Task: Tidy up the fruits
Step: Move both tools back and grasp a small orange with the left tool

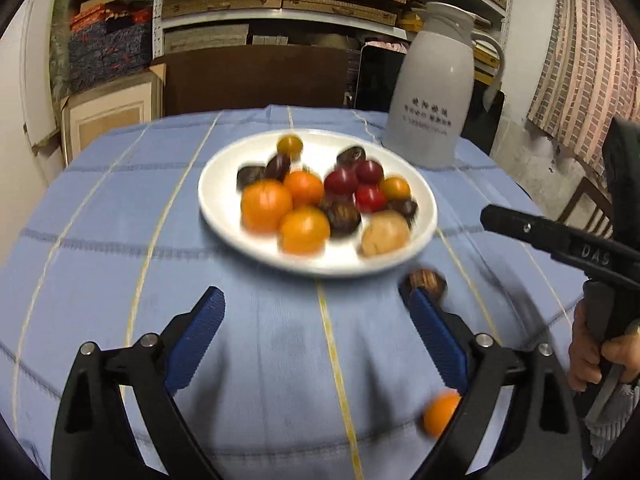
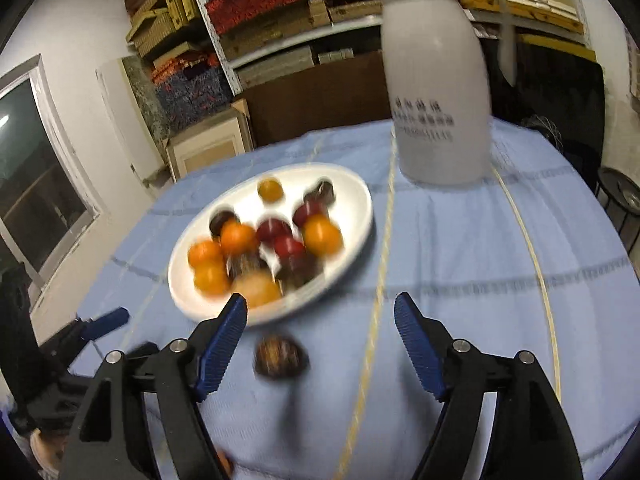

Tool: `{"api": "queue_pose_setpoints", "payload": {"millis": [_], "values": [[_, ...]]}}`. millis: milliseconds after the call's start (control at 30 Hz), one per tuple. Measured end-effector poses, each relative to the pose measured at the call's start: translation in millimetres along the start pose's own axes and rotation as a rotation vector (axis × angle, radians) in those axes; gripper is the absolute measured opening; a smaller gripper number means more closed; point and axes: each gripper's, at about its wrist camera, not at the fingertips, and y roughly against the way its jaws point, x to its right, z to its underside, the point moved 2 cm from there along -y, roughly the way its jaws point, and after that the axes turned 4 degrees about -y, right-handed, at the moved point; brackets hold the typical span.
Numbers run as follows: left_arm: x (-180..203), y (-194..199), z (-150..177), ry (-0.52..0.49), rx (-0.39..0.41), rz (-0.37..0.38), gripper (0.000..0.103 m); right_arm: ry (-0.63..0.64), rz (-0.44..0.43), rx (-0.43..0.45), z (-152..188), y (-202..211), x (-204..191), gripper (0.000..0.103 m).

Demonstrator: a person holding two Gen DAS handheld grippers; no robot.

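Left claw: left gripper (image 1: 312, 300) hangs with its blue pads spread wide, nothing but tablecloth between them.
Left claw's neighbours: a brown nut (image 1: 427, 282) sits right at the tip of the right-hand pad, whether touching I cannot tell; a small orange fruit (image 1: 442, 414) lies on the cloth close by that same finger, partly hidden behind it.
Right claw: right gripper (image 2: 320, 308) is apart too, jaws wide and gripping nothing.
Between the right jaws: a dark brown nut (image 2: 280, 356) lies on the cloth, nearer the left-hand pad, clear of both pads.
Hand: a person's hand (image 1: 600, 360) shows at the right edge of the left view, wrapped around the other tool's handle.
Plate: a white plate (image 1: 224, 216) sits mid-table, just beyond both claws, loaded with orange fruits (image 1: 266, 204), red ones (image 1: 340, 180), dark brown ones (image 1: 344, 218) and one pale tan piece (image 1: 386, 234).
Table: blue cloth (image 1: 120, 220) with yellow stripes covers it.
Far edge: a white jug (image 1: 434, 92) stands behind the plate toward the far right corner.
Picture quality: both views are blurred.
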Motion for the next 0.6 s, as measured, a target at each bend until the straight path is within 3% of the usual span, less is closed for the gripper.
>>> {"api": "queue_pose_setpoints", "payload": {"millis": [200,400,600], "values": [[34,25,40,-0.100,0.000,0.022,0.092,-0.013,0.032,-0.026,20,2,11,0.077],[69,18,52,-0.231,-0.036,0.027,0.092,-0.029,0.030,-0.036,21,0,15,0.077],[80,9,56,-0.267,-0.086,0.082,0.092,0.015,0.026,-0.061,26,-6,5,0.077]]}}
